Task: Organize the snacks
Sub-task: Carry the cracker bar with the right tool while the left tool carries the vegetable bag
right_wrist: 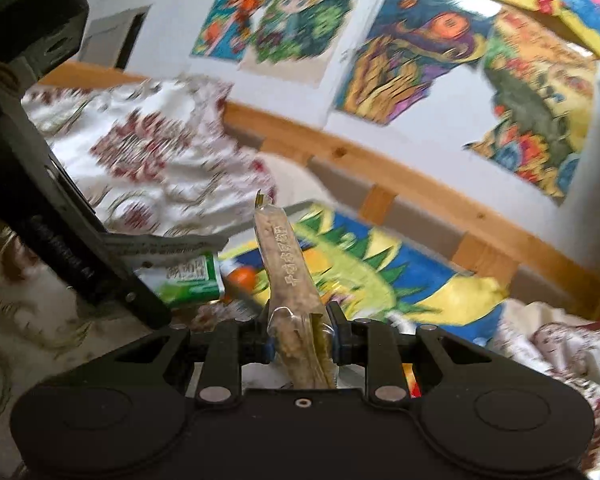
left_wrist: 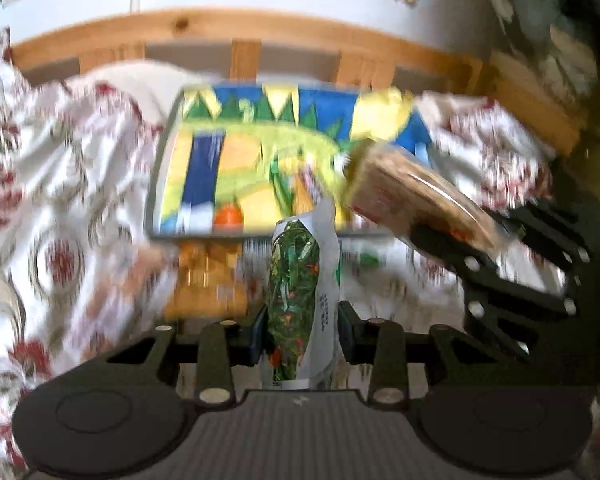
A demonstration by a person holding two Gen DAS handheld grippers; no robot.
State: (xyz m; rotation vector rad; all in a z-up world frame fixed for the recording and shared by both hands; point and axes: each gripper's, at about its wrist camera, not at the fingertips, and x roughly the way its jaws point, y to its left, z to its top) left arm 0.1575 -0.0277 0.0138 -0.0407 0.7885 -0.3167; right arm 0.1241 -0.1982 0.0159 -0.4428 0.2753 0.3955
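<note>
The left gripper (left_wrist: 300, 336) clamps a green snack packet (left_wrist: 296, 292), long axis pointing away toward the tray (left_wrist: 160, 184) on the bed. The right gripper (right_wrist: 302, 340) clamps a cracker packet (right_wrist: 284, 256), pointing up and far.

Looked like a bedroom in a home, likely a child's. Showed a pine bed frame (left_wrist: 236, 28) with slatted rails against a white wall (right_wrist: 172, 4), a rumpled white bedsheet with red floral print (left_wrist: 60, 208) spread over the mattress, and bright hand-coloured drawings (right_wrist: 276, 12) stuck across the wall above. Held a colourful dinosaur-picture tray (left_wrist: 172, 128) lying flat on the bedding, just in front of the rail. Blurred in both views.
</note>
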